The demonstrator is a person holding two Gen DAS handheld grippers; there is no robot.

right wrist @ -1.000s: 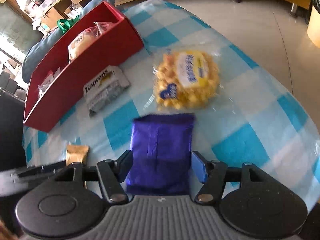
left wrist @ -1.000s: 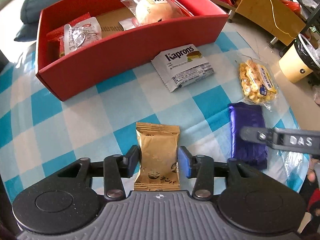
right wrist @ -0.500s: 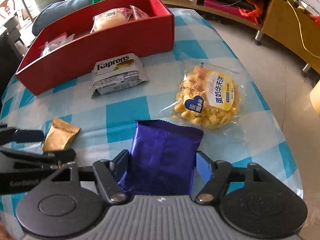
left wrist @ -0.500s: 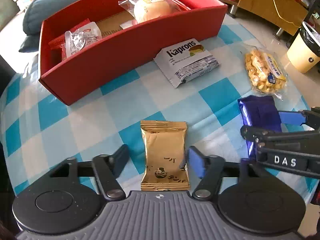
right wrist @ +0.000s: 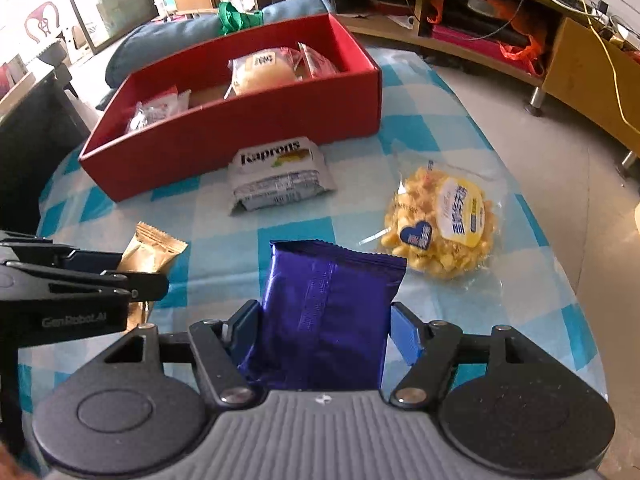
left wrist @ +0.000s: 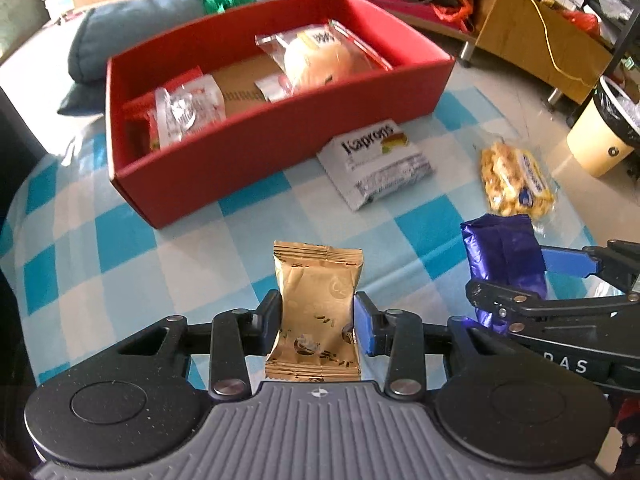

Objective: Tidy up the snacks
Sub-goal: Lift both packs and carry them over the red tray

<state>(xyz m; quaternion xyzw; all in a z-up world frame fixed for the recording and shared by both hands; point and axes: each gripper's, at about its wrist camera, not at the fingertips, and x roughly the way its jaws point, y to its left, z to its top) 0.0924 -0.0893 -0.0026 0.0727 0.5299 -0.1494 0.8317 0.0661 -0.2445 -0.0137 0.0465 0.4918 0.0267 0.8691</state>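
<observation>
My left gripper [left wrist: 318, 320] is shut on a gold snack packet [left wrist: 318, 304] and holds it above the checked cloth. My right gripper [right wrist: 324, 332] is shut on a purple snack packet [right wrist: 326, 312], also lifted. The red box [left wrist: 280, 136] stands ahead with several wrapped snacks inside; it also shows in the right wrist view [right wrist: 240, 128]. A white Kaprons packet [right wrist: 276, 176] lies in front of the box. A clear bag of yellow puffs [right wrist: 444, 224] lies to the right. The two grippers are side by side, left of right.
The table carries a blue and white checked cloth [left wrist: 120, 248]. A blue cushion [left wrist: 160, 32] lies behind the box. A wooden cabinet [right wrist: 520, 20] and a cream bin [left wrist: 604, 132] stand on the floor to the right.
My left gripper has shut on the gold packet after being open around it half a second ago. Both grippers have lifted with their packets, and the red box looks nearer.
</observation>
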